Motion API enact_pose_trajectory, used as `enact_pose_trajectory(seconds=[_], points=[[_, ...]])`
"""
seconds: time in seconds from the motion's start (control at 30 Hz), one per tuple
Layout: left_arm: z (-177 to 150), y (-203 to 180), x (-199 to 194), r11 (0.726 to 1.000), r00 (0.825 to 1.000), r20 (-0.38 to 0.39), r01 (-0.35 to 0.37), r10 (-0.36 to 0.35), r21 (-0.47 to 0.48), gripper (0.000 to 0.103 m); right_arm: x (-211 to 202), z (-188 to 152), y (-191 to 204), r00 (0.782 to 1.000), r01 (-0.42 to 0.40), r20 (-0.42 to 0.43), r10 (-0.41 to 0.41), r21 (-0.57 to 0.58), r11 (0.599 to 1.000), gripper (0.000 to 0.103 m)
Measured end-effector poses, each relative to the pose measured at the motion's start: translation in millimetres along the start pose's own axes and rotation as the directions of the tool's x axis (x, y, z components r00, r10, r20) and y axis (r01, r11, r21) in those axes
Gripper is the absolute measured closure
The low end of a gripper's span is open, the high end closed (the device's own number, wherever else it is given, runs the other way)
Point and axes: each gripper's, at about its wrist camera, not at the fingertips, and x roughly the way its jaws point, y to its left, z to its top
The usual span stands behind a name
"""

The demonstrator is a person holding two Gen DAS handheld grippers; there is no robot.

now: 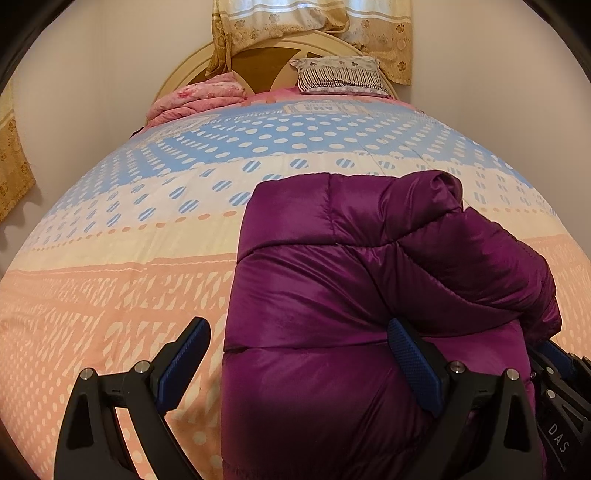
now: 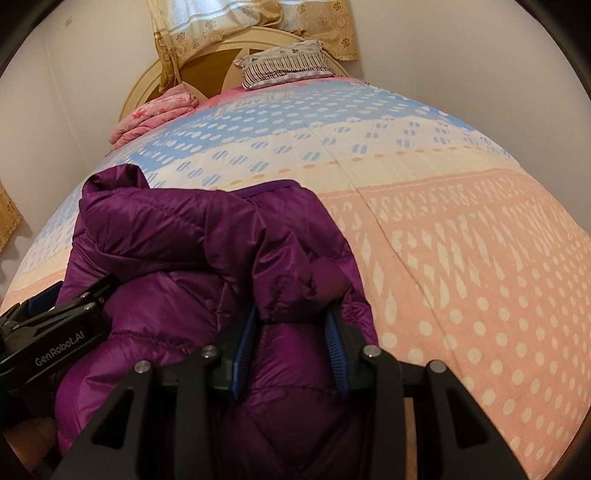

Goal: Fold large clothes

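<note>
While my right fingers (image 2: 291, 350) pinch a thick fold of the purple puffer jacket (image 2: 207, 266) low in the centre of the right wrist view, both blue pads pressing into the fabric, my left fingers (image 1: 299, 365) stand wide with nothing clamped: one pad hangs over the bedspread, the other lies against the jacket's near panel without squeezing it. The jacket sits bundled at the near edge of the bed, partly folded, a sleeve or hood heaped on top toward the right of the left wrist view. I judge it light but bulky, its shiny shell slippery and its quilted filling springy, so a fold will likely puff back open unless pressed flat. Taking hold at a seam or hem, where the layers are thinner, should grip better than on a padded panel. Under it lies the soft bedspread (image 1: 122, 258), pink near me, blue dotted farther off. At the upper centre are a striped pillow (image 1: 341, 75), a pink folded blanket (image 1: 195, 99), the rounded headboard (image 1: 258, 64) and a gold curtain (image 1: 314, 26).
</note>
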Motion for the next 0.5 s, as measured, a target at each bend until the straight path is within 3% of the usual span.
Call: enact_pose_trajectory(seconds=[0.5], points=[[-0.2,1.8,5.7,1.0,1.0,-0.02,0.02,-0.02,-0.008,0.005,1.0,-0.2,-1.6,1.0,0.01,0.002,-0.01,-0.007,1.0,0.064]])
